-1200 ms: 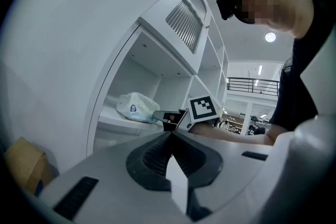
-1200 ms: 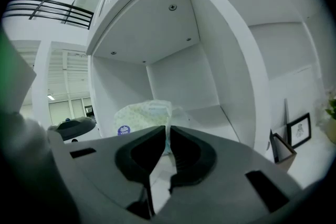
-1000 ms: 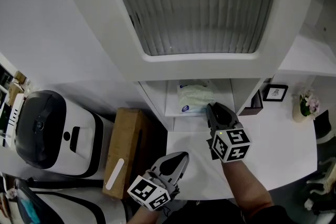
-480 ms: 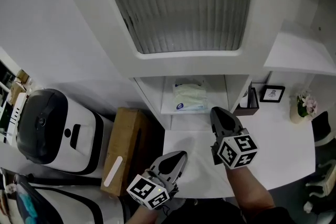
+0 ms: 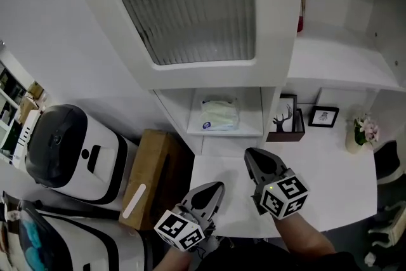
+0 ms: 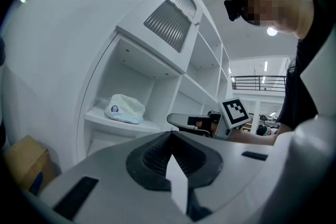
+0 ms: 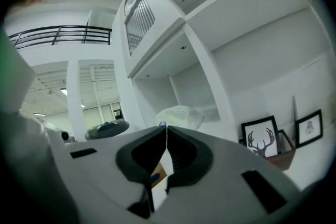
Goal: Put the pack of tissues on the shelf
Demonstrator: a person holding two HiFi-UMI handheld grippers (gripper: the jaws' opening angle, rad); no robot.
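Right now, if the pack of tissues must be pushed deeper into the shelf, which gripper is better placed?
Right, probably. The right gripper sits nearer the shelf, pointing toward the pack of tissues; the left gripper is further back at the table edge. Both are shut, empty.

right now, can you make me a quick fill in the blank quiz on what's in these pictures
1. The pack of tissues lies on the white ____, held by neither gripper.
2. The left gripper and the right gripper both have their jaws ____, with nothing between them.
3. The larger framed picture shows the head of a ____.
4. In the head view, the cardboard box stands to the ____ of the tissues' compartment.

Missing words: shelf; shut; deer; left
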